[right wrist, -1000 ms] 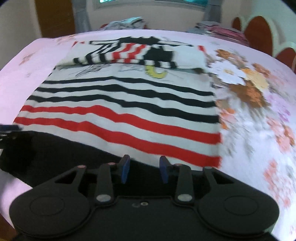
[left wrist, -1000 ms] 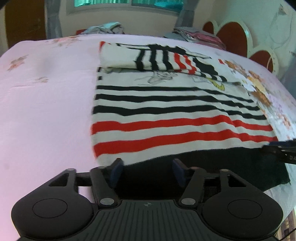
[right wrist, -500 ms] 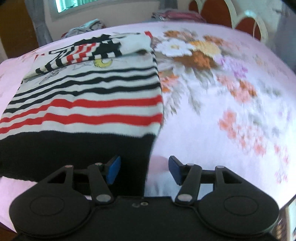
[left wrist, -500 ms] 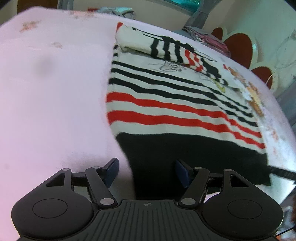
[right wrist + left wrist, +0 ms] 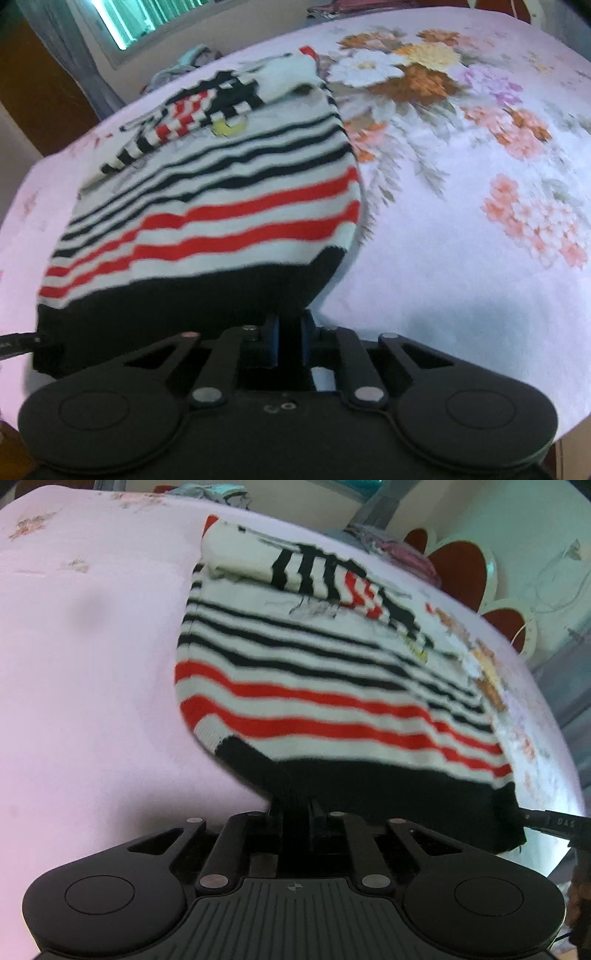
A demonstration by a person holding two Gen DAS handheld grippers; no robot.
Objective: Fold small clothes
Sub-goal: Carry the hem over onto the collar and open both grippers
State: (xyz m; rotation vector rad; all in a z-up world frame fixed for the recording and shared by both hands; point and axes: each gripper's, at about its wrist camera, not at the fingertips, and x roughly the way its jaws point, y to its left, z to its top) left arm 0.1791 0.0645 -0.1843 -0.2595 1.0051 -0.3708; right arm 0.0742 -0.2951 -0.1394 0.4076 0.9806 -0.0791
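- Left tongs (image 5: 295,812) pinch the sweater (image 5: 332,709) at its black hem corner.
- Right tongs (image 5: 288,332) pinch the opposite corner (lettering "DAS" shows on their side in the left view).
- Bed (image 5: 461,258): floral sheet.

Both my wrist cameras sit close, looking steeply down along their fingers across the bed (image 5: 92,664); both share the striped sweater (image 5: 332,686) at frame centre.
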